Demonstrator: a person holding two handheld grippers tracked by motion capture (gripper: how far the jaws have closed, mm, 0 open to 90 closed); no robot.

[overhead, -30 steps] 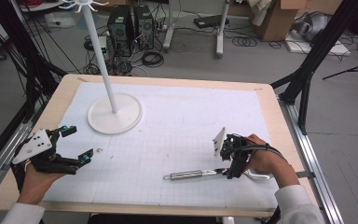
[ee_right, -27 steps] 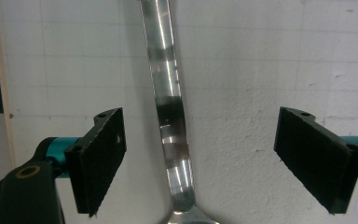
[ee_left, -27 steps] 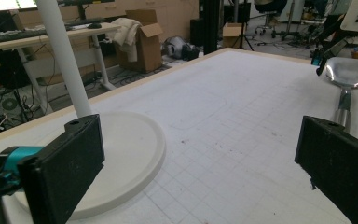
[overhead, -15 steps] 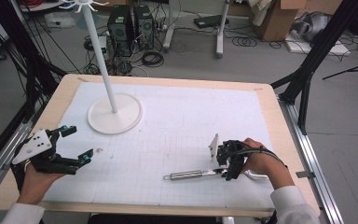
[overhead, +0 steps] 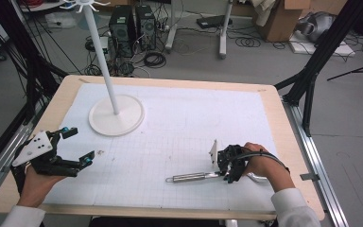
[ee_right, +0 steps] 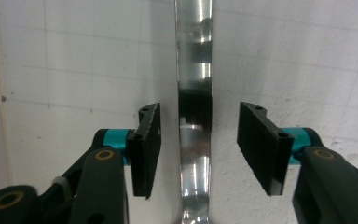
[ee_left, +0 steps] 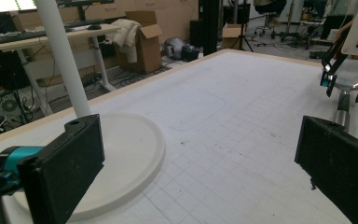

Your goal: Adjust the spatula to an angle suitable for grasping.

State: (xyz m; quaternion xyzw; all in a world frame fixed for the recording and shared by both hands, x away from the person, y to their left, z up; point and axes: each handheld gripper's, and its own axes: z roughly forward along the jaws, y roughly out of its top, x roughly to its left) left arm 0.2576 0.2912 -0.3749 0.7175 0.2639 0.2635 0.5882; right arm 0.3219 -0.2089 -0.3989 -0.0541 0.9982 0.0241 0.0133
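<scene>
A shiny metal utensil (overhead: 189,177) lies flat on the white gridded mat near the front right, its long handle pointing left. My right gripper (overhead: 227,168) is down over the handle's right part. In the right gripper view the handle (ee_right: 194,93) runs up between the two black pads (ee_right: 148,144), which stand apart on either side without touching it. My left gripper (overhead: 81,143) is held open at the front left, with nothing between its jaws. In the left gripper view the left gripper (ee_left: 200,168) faces across the mat toward the utensil (ee_left: 342,114).
A white stand with a round base (overhead: 116,116) and a tall pole (overhead: 99,52) rises at the back left of the mat, close ahead of my left gripper; the base (ee_left: 126,144) lies just beyond its left jaw. The wooden table rim (overhead: 283,123) frames the mat.
My right gripper has crept slightly left and toward the front edge, settling lower over the utensil handle. The utensil and the left gripper have stayed where they were.
</scene>
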